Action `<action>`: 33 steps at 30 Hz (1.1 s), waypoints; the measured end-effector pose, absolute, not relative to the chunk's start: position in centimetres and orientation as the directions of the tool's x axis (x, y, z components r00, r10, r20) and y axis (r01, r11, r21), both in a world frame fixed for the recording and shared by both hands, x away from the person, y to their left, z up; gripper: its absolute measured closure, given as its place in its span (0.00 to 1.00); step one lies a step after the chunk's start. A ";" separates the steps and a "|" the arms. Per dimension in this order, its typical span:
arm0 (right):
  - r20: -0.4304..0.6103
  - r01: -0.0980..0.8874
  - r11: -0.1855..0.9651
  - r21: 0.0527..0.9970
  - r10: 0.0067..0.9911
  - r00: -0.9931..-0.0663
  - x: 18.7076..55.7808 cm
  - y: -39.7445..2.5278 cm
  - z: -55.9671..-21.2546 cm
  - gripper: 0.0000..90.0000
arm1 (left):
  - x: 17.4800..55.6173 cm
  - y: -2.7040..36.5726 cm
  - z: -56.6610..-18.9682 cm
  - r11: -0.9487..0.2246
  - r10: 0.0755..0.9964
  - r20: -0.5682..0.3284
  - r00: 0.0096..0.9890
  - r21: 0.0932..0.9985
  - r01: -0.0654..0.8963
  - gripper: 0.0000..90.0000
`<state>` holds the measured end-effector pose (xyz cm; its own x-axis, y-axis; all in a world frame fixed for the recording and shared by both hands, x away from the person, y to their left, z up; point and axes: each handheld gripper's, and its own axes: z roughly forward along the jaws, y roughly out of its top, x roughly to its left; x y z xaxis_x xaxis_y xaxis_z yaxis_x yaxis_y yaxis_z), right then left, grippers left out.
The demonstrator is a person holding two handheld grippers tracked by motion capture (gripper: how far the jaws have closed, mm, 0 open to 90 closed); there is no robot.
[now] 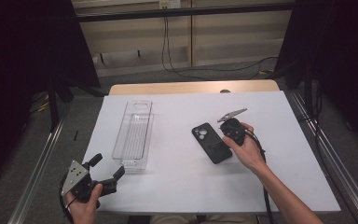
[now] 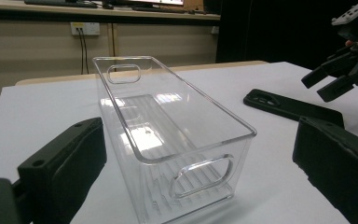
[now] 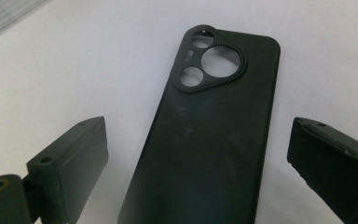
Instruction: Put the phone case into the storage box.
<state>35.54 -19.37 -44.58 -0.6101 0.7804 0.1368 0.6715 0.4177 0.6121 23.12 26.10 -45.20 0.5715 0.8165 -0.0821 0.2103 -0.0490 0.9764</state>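
A black phone case (image 1: 209, 141) lies back up on the white table (image 1: 270, 163), right of centre, its camera cut-outs at the far end. My right gripper (image 1: 221, 140) hovers just over it, open, the case (image 3: 209, 140) lying between and below the two jaws (image 3: 203, 158) without touching them. A clear plastic bin (image 1: 133, 133) stands empty left of centre, long side running away from me. My left gripper (image 1: 107, 166) is open near the front left corner, aimed at the bin's near end (image 2: 168, 135), which sits ahead of the wide-apart jaws (image 2: 200, 149).
The table's wooden far edge (image 1: 191, 87) borders a floor with cables. Metal rails (image 1: 42, 158) run along both sides. In the left gripper view the right gripper (image 2: 338, 77) hangs above the phone case (image 2: 291, 106).
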 end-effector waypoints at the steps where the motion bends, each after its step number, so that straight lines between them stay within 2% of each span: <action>1: 0.148 0.677 0.420 0.604 0.776 -0.613 35.8 -19.2 -44.6 0.05 | 23.1 26.2 -45.2 -0.060 0.816 -0.071 0.574 0.977 0.206 0.03; 5: 0.144 0.706 0.451 0.546 0.779 -0.610 36.7 -18.6 -44.9 0.06 | 23.1 26.1 -45.2 -0.059 0.817 -0.070 0.573 0.977 0.204 0.03; 7: 0.156 0.714 0.455 0.532 0.777 -0.610 37.0 -18.3 -45.2 0.03 | 23.1 26.2 -45.2 -0.060 0.816 -0.070 0.574 0.977 0.204 0.03; 10: 0.142 0.727 0.471 0.499 0.784 -0.605 37.7 -18.1 -45.8 0.06 | 23.1 26.1 -45.2 -0.060 0.817 -0.070 0.573 0.977 0.205 0.03; 21: 0.114 0.748 0.500 0.437 0.794 -0.597 39.0 -17.2 -46.6 0.06 | 23.1 26.2 -45.2 -0.064 0.818 -0.068 0.571 0.976 0.207 0.03; 33: 0.091 0.771 0.513 0.378 0.808 -0.582 39.3 -16.1 -47.0 0.00 | 23.1 26.1 -45.2 -0.062 0.813 -0.069 0.578 0.977 0.204 0.03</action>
<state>39.35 -16.06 -46.97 -0.5823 0.8079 0.0906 0.7708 0.5132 0.3775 23.12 26.12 -45.19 0.5778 0.8133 -0.0690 0.2041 -0.0622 0.9770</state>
